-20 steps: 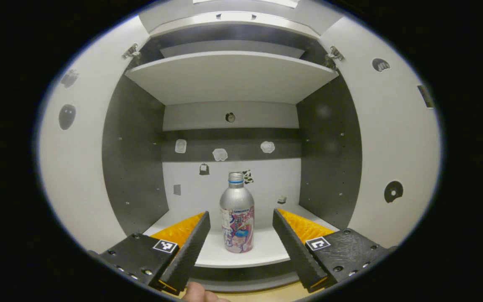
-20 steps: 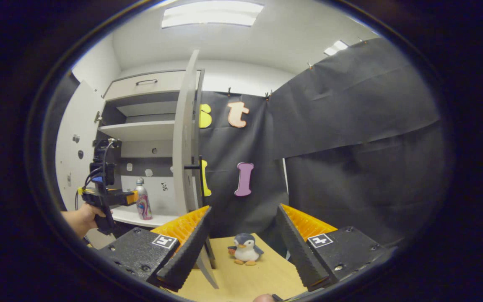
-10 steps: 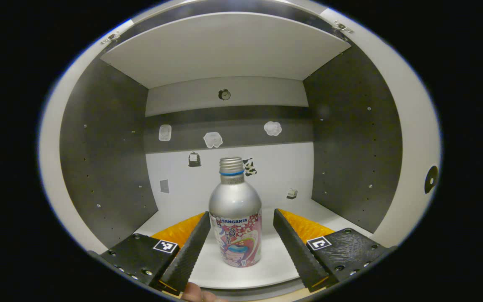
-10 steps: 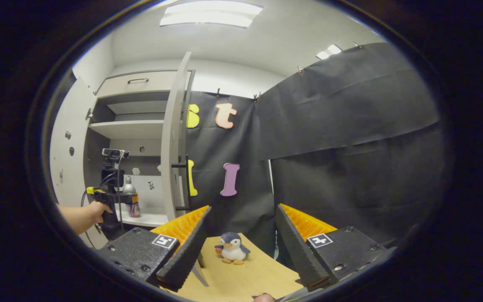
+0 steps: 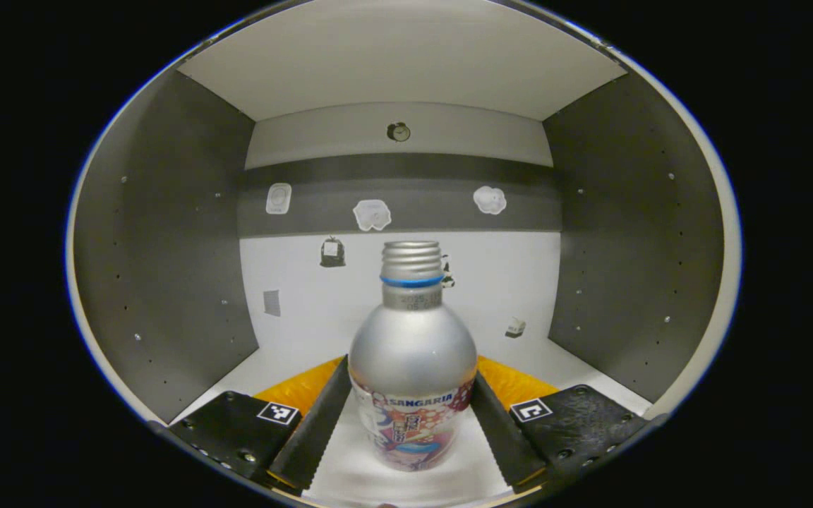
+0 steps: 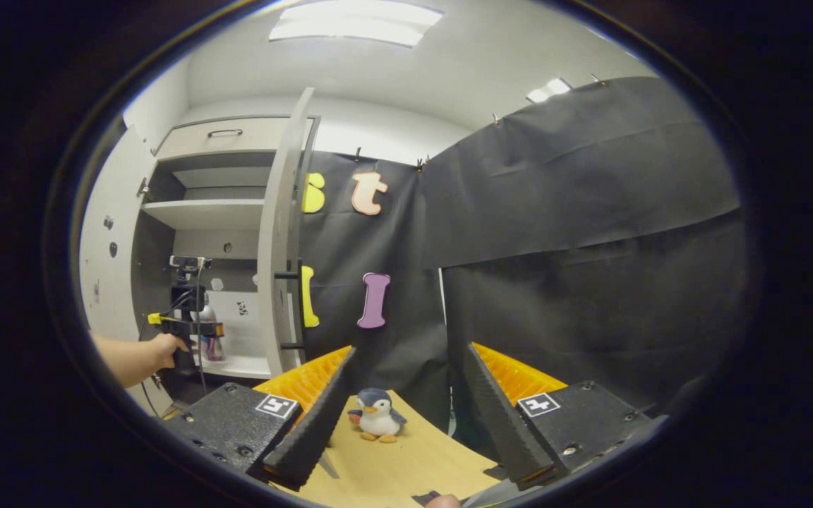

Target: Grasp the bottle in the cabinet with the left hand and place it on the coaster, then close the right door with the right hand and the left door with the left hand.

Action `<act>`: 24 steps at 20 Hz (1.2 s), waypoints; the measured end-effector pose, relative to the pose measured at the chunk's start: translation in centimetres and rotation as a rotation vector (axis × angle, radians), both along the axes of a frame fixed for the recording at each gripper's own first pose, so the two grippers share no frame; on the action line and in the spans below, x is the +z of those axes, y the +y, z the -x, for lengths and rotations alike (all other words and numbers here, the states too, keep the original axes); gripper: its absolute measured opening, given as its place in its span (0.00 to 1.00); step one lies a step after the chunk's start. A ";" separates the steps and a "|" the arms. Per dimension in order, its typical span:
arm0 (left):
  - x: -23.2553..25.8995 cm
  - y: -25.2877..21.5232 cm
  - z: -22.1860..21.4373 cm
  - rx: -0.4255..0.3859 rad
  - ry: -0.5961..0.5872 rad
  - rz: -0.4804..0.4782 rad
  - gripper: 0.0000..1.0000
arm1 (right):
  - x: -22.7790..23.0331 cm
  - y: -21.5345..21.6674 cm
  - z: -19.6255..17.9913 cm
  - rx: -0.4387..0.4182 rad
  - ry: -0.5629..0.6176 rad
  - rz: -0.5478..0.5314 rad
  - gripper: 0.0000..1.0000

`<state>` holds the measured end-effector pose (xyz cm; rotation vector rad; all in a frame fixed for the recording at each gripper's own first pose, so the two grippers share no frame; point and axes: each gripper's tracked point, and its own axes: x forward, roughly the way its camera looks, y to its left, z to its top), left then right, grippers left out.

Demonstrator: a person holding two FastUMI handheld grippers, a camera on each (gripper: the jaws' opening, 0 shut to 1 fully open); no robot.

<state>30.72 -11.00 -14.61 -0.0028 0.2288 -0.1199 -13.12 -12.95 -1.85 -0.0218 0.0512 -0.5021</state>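
Observation:
A silver bottle (image 5: 412, 331) with a screw cap and a colourful label stands upright on the cabinet's lower shelf (image 5: 286, 356). My left gripper (image 5: 410, 368) is open, one finger on each side of the bottle's body; whether the fingers touch it cannot be told. In the right gripper view, the left gripper (image 6: 198, 328) reaches into the cabinet, held by a hand (image 6: 159, 349), with the bottle (image 6: 212, 347) partly hidden behind it. My right gripper (image 6: 408, 349) is open above the wooden table (image 6: 406, 458), holding nothing.
Grey side walls (image 5: 166, 247) close in on both sides of the bottle, with a shelf (image 5: 392, 63) overhead. The right door (image 6: 276, 247) stands open edge-on; the left door (image 6: 106, 233) is swung wide. A penguin toy (image 6: 377, 416) sits on the table.
My left gripper has moved forward into the cabinet until the bottle stands between its fingers. The right gripper view has drifted to the right; its fingers stay apart.

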 end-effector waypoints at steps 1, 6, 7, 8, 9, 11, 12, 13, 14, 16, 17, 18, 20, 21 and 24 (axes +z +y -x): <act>0.0 0.4 -0.4 0.013 -0.008 -0.010 0.96 | -0.1 0.0 -0.1 0.004 0.002 -0.002 0.98; 0.4 0.9 1.6 0.000 -0.004 -0.052 0.76 | -0.4 0.5 -0.9 0.033 0.001 -0.018 0.98; 0.9 0.9 2.0 -0.004 -0.015 -0.065 0.76 | -0.5 0.7 -1.1 0.041 0.004 -0.018 0.98; 1.5 0.6 2.6 -0.017 -0.035 -0.071 0.75 | -0.7 0.8 -1.3 0.052 0.007 -0.017 0.98; 2.1 0.4 3.2 -0.027 -0.052 -0.072 0.75 | -0.9 1.0 -1.4 0.062 0.010 -0.019 0.98; 3.1 0.3 4.8 -0.032 -0.077 -0.066 0.77 | -1.2 1.2 -1.8 0.084 0.016 -0.025 0.98; 3.6 0.1 5.8 -0.034 -0.086 -0.058 0.77 | -1.3 1.3 -2.0 0.094 0.019 -0.028 0.98; 3.9 0.2 6.6 -0.033 -0.094 -0.051 0.77 | -1.6 1.5 -2.2 0.106 0.022 -0.032 0.98; 4.1 0.2 7.4 -0.032 -0.102 -0.047 0.74 | -1.8 1.6 -2.2 0.116 0.025 -0.035 0.98; 4.4 0.6 9.1 -0.022 -0.117 -0.045 0.73 | -2.3 1.8 -2.6 0.139 0.037 -0.044 0.98; 4.7 0.7 10.0 -0.018 -0.128 -0.041 0.73 | -2.6 1.9 -2.9 0.150 0.045 -0.050 0.98; 4.8 0.9 11.0 -0.015 -0.140 -0.042 0.72 | -2.9 2.1 -3.1 0.163 0.051 -0.056 0.98; 4.9 1.2 12.5 -0.012 -0.156 -0.045 0.71 | -3.2 2.5 -3.5 0.186 0.059 -0.062 0.98; 5.0 1.5 13.4 -0.003 -0.167 -0.051 0.67 | -3.4 2.8 -3.7 0.198 0.063 -0.063 0.98; 5.2 2.2 15.9 0.020 -0.192 -0.058 0.71 | -3.9 3.5 -4.2 0.234 0.076 -0.071 0.98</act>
